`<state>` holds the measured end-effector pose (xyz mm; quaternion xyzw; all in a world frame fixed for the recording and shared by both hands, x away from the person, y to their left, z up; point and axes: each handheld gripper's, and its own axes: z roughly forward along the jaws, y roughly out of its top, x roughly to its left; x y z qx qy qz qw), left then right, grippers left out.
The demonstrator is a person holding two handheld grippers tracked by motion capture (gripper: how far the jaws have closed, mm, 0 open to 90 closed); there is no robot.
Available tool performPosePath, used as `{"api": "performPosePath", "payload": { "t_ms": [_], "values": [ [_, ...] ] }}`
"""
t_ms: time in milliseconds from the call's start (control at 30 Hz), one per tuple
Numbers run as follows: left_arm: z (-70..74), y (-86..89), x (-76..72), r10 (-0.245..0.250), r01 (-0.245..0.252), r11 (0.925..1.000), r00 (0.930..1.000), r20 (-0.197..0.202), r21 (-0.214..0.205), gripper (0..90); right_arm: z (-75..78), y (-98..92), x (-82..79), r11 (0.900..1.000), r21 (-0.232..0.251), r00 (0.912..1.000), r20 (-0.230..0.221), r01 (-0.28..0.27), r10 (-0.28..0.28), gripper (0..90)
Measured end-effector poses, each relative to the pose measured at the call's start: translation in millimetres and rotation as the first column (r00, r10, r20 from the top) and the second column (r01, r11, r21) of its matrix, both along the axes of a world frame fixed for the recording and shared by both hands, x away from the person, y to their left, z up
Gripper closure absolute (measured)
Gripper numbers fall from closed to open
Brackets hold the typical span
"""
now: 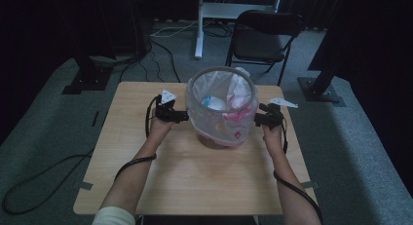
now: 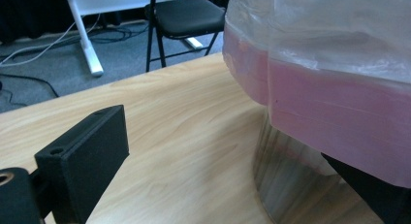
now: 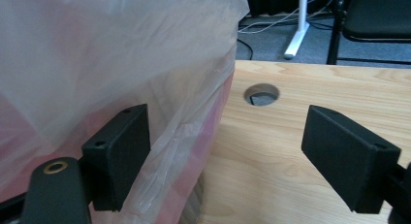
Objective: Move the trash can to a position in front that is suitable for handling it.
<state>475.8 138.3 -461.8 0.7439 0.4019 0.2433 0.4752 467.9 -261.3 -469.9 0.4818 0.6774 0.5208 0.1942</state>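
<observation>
Black jaws of the right gripper (image 3: 228, 156) stand wide apart beside a small round bin lined with a translucent plastic bag (image 1: 221, 108), one jaw against the bag's loose film, the other over bare wood. From overhead, the bin sits near the far middle of the light wooden table (image 1: 195, 181), with crumpled white and pink scraps inside, and a person's two hands bring the grippers in at either side. The left gripper (image 2: 232, 185) shows one jaw clear of the bag and the other tucked under its pink skirt against the bin's base, gaping wide. The right gripper view adds a round cable hole (image 3: 261, 94) in the tabletop; a black folding chair (image 1: 263, 37) stands beyond.
</observation>
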Motion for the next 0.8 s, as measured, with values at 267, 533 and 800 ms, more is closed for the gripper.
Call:
{"api": "performPosePath", "payload": {
  "t_ms": [267,533,800],
  "values": [
    [3.3,23.4,-22.4,0.003,-0.004,0.9992,0.9999,0.015,0.040,2.9,2.1,24.4,-12.9,0.9994,-0.022,0.9996,0.004,-0.027,0.027,18.5],
    [4.2,49.6,-50.2,0.010,-0.011,0.9990,0.9999,0.008,0.045,2.9,4.2,47.5,-35.6,0.9960,-0.037,0.9967,-0.003,-0.081,0.081,18.9],
    [3.0,71.5,-79.2,0.002,-0.002,0.9992,0.9999,0.014,0.039,2.9,0.8,66.7,-67.7,0.9894,-0.016,0.9895,0.006,-0.145,0.145,18.9]
  ]
}}
